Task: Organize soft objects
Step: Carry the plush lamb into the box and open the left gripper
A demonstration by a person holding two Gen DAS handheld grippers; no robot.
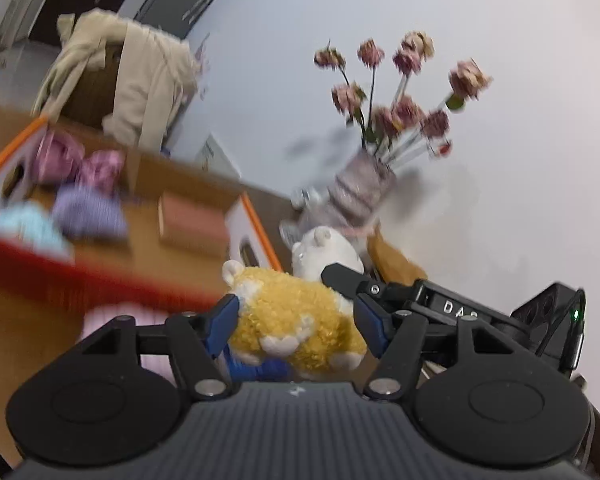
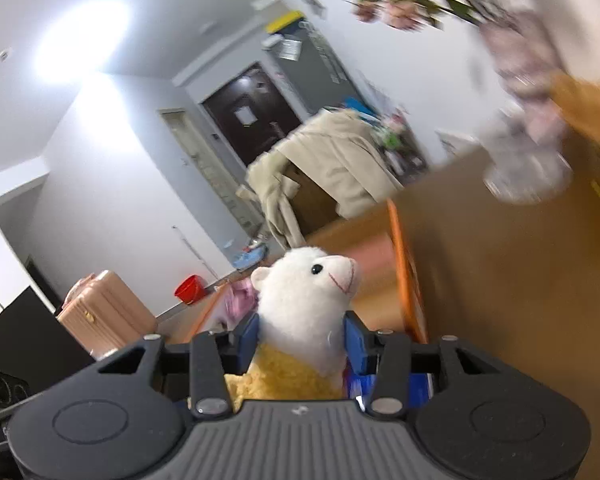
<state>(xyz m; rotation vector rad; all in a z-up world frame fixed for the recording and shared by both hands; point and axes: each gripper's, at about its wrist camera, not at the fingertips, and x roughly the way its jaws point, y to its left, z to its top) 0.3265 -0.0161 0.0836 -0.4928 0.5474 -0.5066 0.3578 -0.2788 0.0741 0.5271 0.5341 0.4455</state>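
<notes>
Not much wiggle room here. The left gripper (image 1: pixel 296 326) has the plush (image 1: pixel 300 320) filling the gap between its blue pads, and the right gripper (image 1: pixel 342 278) sits just ahead to its right. Straight ahead of that, the vase (image 1: pixel 356 196) blocks the way by the wall. Ahead-left, a box (image 1: pixel 256 220) with pouches (image 1: pixel 88 208) inside crowds things. Up above is open.
</notes>
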